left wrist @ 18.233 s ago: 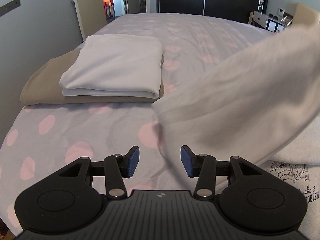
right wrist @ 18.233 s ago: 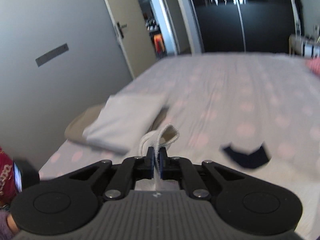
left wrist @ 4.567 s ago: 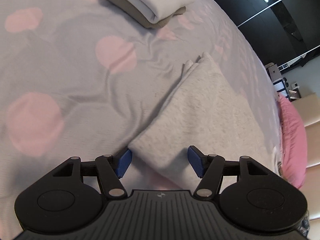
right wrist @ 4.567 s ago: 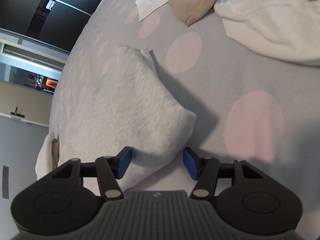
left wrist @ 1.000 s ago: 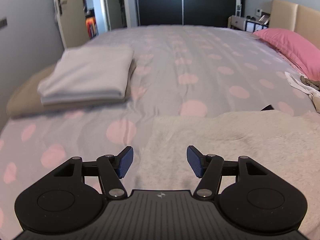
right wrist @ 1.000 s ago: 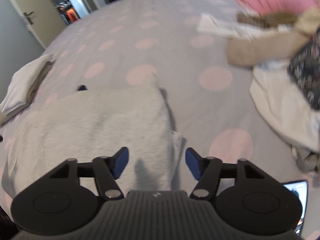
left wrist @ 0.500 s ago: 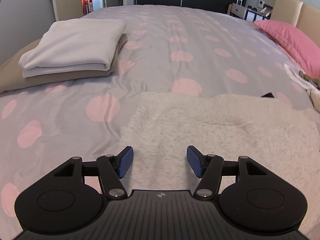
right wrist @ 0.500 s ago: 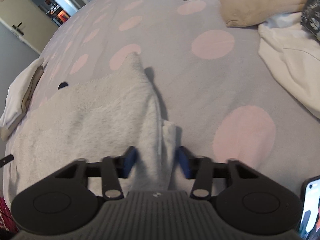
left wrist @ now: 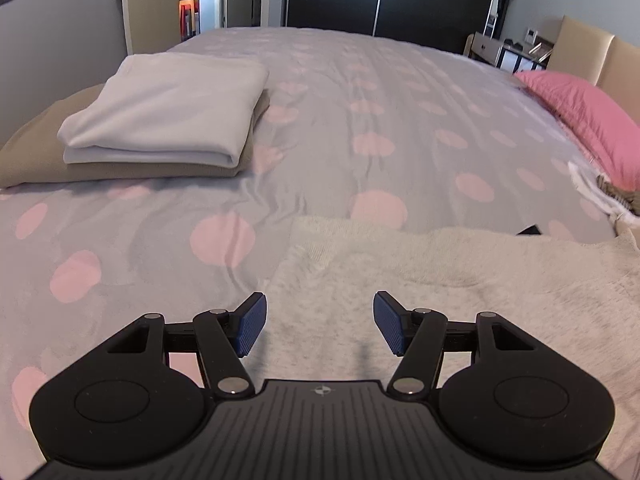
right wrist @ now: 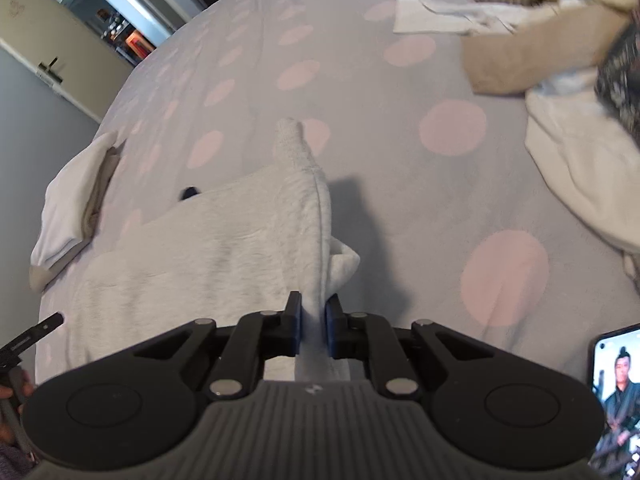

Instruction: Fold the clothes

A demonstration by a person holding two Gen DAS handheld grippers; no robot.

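Note:
A pale grey fleece garment (left wrist: 460, 280) lies spread on the dotted bedspread (left wrist: 360, 92). My left gripper (left wrist: 320, 326) hovers open over the garment's near left part, nothing between its blue pads. In the right wrist view the same garment (right wrist: 208, 248) has its right edge pulled up into a ridge. My right gripper (right wrist: 313, 326) is closing on that edge, and the pads press a fold of the fleece between them. The cloth is lifted off the bed at the grip.
A folded white cloth on a folded beige one (left wrist: 160, 116) sits at the bed's far left. A pink pillow (left wrist: 580, 116) lies at the right. Unfolded clothes (right wrist: 560, 80) are heaped at the right, a small dark item (right wrist: 188, 193) beyond the garment, a phone (right wrist: 618, 384) near right.
The right gripper's jaws went from wide apart to pinched on the garment's right edge, and that edge has risen. The left gripper's view dipped toward the garment and came back up, jaws unchanged.

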